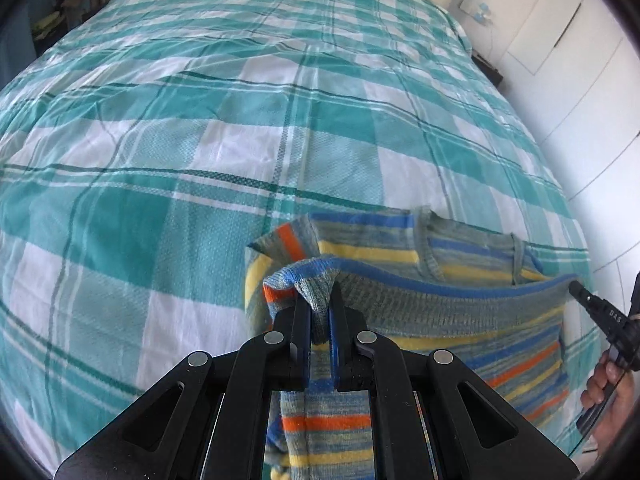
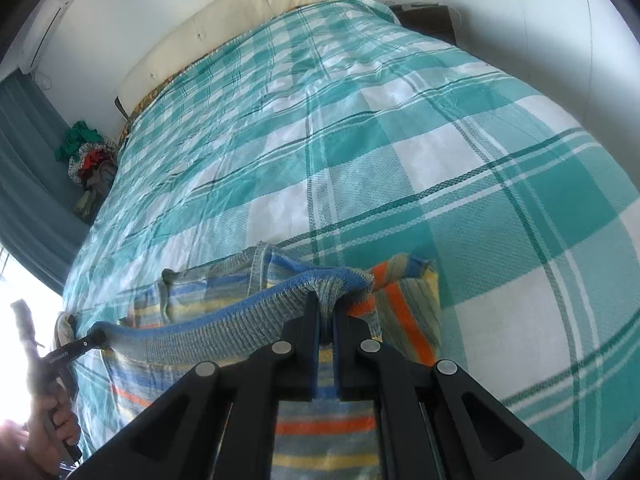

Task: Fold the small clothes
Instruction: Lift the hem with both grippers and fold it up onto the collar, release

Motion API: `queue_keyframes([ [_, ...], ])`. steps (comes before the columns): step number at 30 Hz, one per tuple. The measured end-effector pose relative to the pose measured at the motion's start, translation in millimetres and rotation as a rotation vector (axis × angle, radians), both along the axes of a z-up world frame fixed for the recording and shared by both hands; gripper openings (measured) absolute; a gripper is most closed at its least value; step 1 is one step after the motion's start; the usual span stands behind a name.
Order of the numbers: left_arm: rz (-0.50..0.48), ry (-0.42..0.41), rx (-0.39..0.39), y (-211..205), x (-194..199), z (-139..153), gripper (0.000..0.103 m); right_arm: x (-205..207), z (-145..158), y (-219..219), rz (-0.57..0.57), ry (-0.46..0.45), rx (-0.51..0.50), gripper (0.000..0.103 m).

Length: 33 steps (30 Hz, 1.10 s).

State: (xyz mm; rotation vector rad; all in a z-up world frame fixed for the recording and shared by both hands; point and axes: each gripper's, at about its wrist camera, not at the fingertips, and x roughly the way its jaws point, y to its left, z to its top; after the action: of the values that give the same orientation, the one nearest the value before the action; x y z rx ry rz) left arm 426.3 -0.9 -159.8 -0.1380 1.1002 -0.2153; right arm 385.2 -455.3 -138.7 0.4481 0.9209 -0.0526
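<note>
Two grippers share one striped knit top (image 1: 460,320), soft, light and floppy, lying low and right of centre on the checked bedspread (image 1: 200,160). In the left wrist view, the left gripper (image 1: 320,312) is clamped on a bunched hem corner; hem corners look the best holds. In the right wrist view, the right gripper (image 2: 326,316) pinches the opposite corner, and only here the headboard (image 2: 240,20) shows fully at upper centre.

The striped sweater's (image 1: 440,312) lower part is hidden behind the fingers (image 1: 298,320), perhaps hanging below frame.
</note>
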Motion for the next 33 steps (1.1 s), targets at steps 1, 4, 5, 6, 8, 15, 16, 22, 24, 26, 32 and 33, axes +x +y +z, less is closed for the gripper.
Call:
queue_keyframes([
  [1,0.001,0.011,0.010,-2,9,-6,0.007,8,-8,-3,0.002,0.006,0.013,0.005],
  [4,0.056,0.009,0.016,5,30,-11,0.025,22,-23,-17,-0.021,-0.028,0.101,0.009],
  [5,0.084,-0.006,0.011,11,35,-8,0.033,23,-24,-24,-0.047,-0.044,0.113,0.013],
  [6,0.114,-0.027,0.004,17,37,-2,0.043,23,-21,-32,-0.078,-0.060,0.127,0.025],
  [8,0.144,-0.070,-0.010,29,34,12,0.046,20,-11,-39,-0.086,-0.086,0.138,0.031],
  [15,-0.134,-0.105,-0.041,-2,-28,18,0.062,14,6,28,0.342,0.012,0.038,0.031],
  [16,-0.178,-0.091,-0.034,-15,-32,8,0.064,19,-4,40,0.387,0.054,0.037,0.031],
  [22,-0.150,-0.021,0.121,-23,-47,-34,0.057,31,-35,32,0.210,0.100,-0.079,0.016],
  [24,-0.144,-0.049,0.048,-11,-68,-17,0.066,8,-14,26,0.196,0.045,-0.076,0.020],
  [26,-0.184,-0.091,0.029,-9,-94,-7,0.070,-21,1,34,0.298,0.021,-0.057,0.020],
  [32,-0.243,-0.024,0.218,-3,-152,-53,0.068,-109,-48,44,0.368,0.177,-0.113,0.021],
  [33,-0.209,-0.034,0.196,8,-161,-50,0.068,-120,-51,34,0.331,0.159,-0.108,0.014],
])
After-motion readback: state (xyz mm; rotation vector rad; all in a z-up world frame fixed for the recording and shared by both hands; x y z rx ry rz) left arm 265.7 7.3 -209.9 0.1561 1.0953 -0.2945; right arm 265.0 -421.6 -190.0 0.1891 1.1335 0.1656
